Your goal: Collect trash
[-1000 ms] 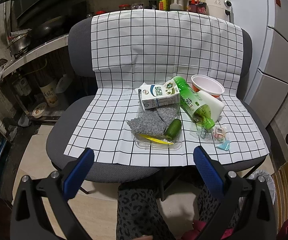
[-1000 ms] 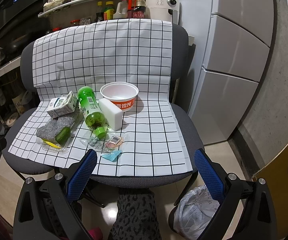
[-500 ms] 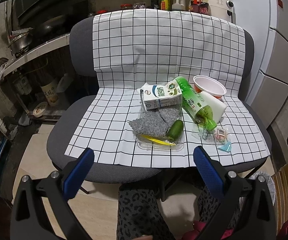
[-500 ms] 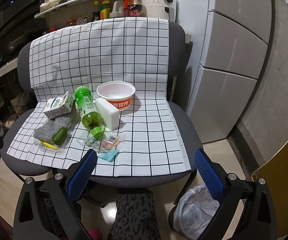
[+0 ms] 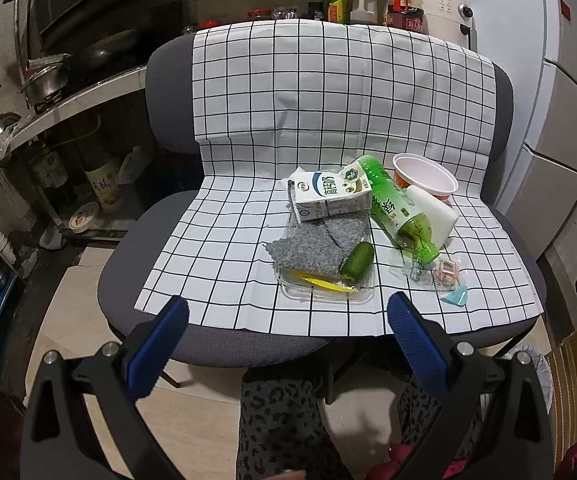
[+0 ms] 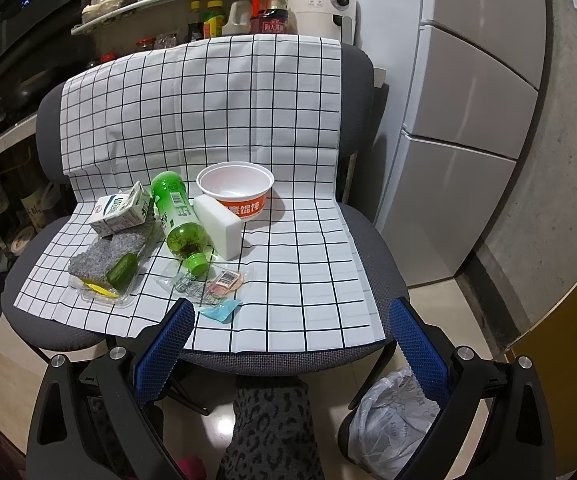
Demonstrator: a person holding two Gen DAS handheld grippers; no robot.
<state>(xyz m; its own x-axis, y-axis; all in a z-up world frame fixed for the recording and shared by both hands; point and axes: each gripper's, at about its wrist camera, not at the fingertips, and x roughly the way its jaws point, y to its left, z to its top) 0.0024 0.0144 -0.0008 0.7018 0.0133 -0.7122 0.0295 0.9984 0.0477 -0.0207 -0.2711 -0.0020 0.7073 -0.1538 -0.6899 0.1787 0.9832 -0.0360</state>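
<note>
Left gripper [image 5: 286,322] spread wide, blue pads apart, nothing between them, hovering in front of the seat's front edge. Right gripper [image 6: 290,324] likewise spread wide and empty, held just short of the same edge, further to the right.

Directly ahead of the left gripper: a clear plastic tray [image 5: 328,296] on the checked cloth [image 5: 224,240], holding a grey scouring cloth [image 5: 312,246], a small green cucumber [image 5: 356,262] and a yellow plastic knife [image 5: 324,282]. Behind the tray, partly resting on the grey cloth, a milk carton [image 5: 328,196] lying on its side. To its right, a green plastic bottle [image 5: 396,210] lying down, cap toward the front edge, touching a white foam block [image 5: 434,212]. Behind the block, upright, a white and orange paper bowl [image 5: 426,174]. Near the bottle's cap, a clear wrapper [image 5: 434,274] with small printed packets inside, and just beside it a light blue scrap [image 5: 456,298].

From the right wrist view, the same heap on the left half of the seat: tray [image 6: 102,294], carton [image 6: 122,210], bottle [image 6: 180,220], foam block [image 6: 220,220], bowl [image 6: 236,192], wrapper [image 6: 208,282] and blue scrap [image 6: 220,308] closest to the left pad. Right half of the cloth [image 6: 308,264] bare.

All laid over a grey office chair [image 6: 272,356]. On the floor below the seat's right front corner, a bin lined with a white plastic bag [image 6: 384,424]. Below both grippers, a leg in leopard-print fabric [image 6: 270,432].
</note>
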